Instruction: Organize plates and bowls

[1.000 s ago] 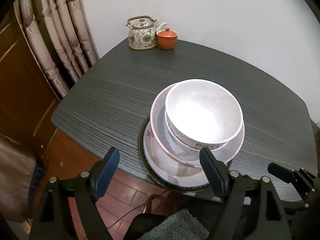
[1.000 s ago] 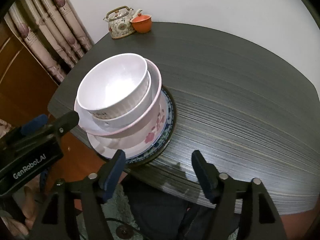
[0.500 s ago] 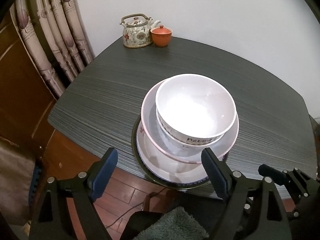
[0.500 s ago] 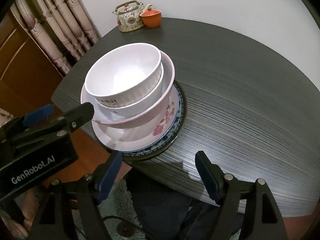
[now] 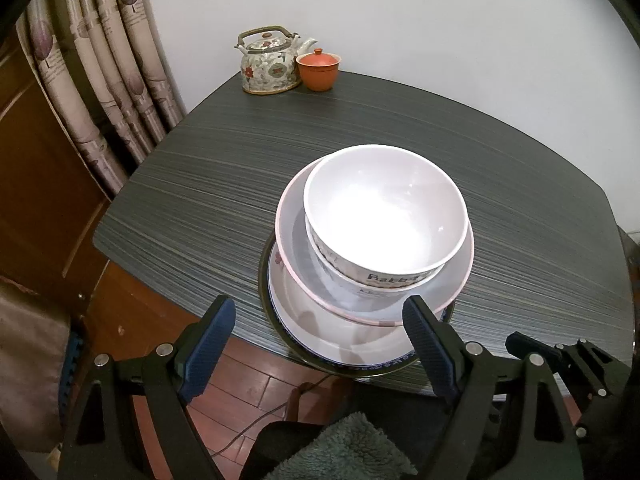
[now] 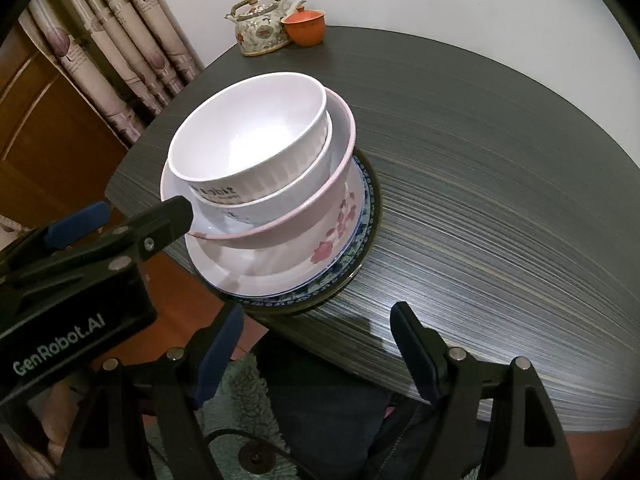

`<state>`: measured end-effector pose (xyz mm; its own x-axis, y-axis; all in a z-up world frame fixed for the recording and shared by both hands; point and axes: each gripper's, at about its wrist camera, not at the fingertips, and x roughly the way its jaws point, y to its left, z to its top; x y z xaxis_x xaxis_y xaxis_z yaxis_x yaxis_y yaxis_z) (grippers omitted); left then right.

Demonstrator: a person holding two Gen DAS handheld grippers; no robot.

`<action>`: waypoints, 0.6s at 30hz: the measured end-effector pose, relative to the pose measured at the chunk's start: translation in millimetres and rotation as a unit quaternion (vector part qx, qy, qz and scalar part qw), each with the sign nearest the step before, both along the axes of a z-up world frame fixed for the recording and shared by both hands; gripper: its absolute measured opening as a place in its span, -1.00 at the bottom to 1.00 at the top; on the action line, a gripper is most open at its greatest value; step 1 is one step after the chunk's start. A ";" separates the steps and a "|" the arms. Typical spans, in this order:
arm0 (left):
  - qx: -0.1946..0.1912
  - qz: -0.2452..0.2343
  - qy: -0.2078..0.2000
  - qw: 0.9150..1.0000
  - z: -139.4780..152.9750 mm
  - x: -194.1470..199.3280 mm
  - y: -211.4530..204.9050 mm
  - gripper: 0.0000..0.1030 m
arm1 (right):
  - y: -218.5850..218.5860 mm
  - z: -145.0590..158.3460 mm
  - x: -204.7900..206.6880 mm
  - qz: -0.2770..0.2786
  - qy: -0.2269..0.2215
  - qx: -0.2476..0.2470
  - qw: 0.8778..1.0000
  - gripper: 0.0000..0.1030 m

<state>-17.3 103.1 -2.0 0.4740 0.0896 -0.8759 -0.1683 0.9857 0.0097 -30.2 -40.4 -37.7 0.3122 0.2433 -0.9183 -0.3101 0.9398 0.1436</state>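
- Stack of plates and bowls (image 5: 372,264): sits at the near edge of the dark bench (image 5: 224,184), with its lowest plate slightly overhanging that edge.
- Top white bowl (image 5: 386,212): nested upright in a second white bowl (image 6: 276,200) of similar size; only the lower bowl's outer wall shows.
- Pink-rimmed bowl (image 6: 320,216): wider, with a floral outer wall; it cradles both white bowls, which lean toward its far side rather than sitting centred.
- White plate (image 5: 320,328): lies beneath the bowls, resting on a blue-patterned plate (image 6: 360,216) with a dark rim.
- Ordering: the widest pieces are lowest, which appears intended to keep the stack stable.
- Left hand-held gripper (image 5: 320,344): fingers spread wide apart, holding nothing, poised just short of the stack's near side. In the right wrist view one finger (image 6: 168,216) appears close to the pink-rimmed bowl; contact cannot be confirmed.
- Right hand-held gripper (image 6: 316,344): fingers likewise spread apart and empty, held off the bench edge, right of the stack.
- Teapot (image 5: 272,62) and orange lidded cup (image 5: 318,70): stand together at the far corner, well apart from the stack.
- Curtain (image 5: 100,72): hangs left of the bench.
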 end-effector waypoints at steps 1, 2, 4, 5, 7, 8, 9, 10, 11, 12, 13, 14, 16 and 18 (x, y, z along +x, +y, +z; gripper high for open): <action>0.000 -0.001 0.000 1.000 0.0 0.2 -0.2 0.61 | 0.2 0.0 -0.1 0.000 0.000 0.000 1.000 0.51; 0.002 -0.001 0.000 1.000 0.0 0.3 -0.3 0.61 | 0.6 -0.1 0.2 0.000 0.000 0.000 1.000 0.51; -0.001 0.000 0.002 1.000 -0.1 -0.3 -0.9 0.61 | 1.0 -0.2 0.7 0.001 0.002 0.001 1.000 0.51; -0.002 0.001 0.002 1.000 0.2 -1.0 -0.1 0.61 | 1.3 -0.7 0.9 0.001 0.003 0.001 1.000 0.51; -0.001 0.002 0.002 1.000 0.8 -1.5 -0.4 0.61 | 1.8 -0.8 0.9 0.001 0.005 0.001 1.000 0.51; -0.001 0.002 0.002 1.000 1.1 -1.1 0.2 0.61 | 2.8 -0.9 0.8 0.002 0.005 0.001 1.000 0.51; -0.002 0.001 0.003 1.000 0.9 -0.8 0.7 0.61 | 3.6 -1.5 0.9 0.002 0.006 0.001 1.000 0.51; -0.001 0.000 0.004 1.000 0.4 -0.1 1.3 0.61 | 4.1 -2.1 0.6 0.002 0.008 0.001 1.000 0.51; -0.001 0.000 0.004 1.000 0.0 0.0 1.4 0.61 | 4.8 -2.5 0.5 0.003 0.009 0.001 1.000 0.51; -0.002 0.000 0.004 1.000 -0.3 0.3 1.7 0.61 | 4.8 -2.6 0.0 0.003 0.009 0.001 1.000 0.51; -0.001 -0.001 0.005 1.000 -0.5 0.5 1.9 0.61 | 5.2 -2.5 -0.3 0.003 0.009 0.001 1.000 0.51; -0.001 0.000 0.004 1.000 -0.9 0.5 1.6 0.61 | 4.6 -2.2 -0.7 0.003 0.009 0.000 1.000 0.51; -0.002 -0.002 0.005 1.000 -0.9 0.8 1.7 0.61 | 4.4 -1.3 -1.1 0.004 0.009 0.000 1.000 0.51; -0.001 -0.002 0.005 1.000 -1.1 0.7 1.5 0.61 | 5.1 -1.3 -1.7 0.004 0.007 -0.001 1.000 0.51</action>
<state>-16.6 104.6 -3.2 0.4648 0.0855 -0.8813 -0.1649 0.9863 0.0087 -31.9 -35.3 -39.1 0.2973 0.2444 -0.9230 -0.3150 0.9377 0.1468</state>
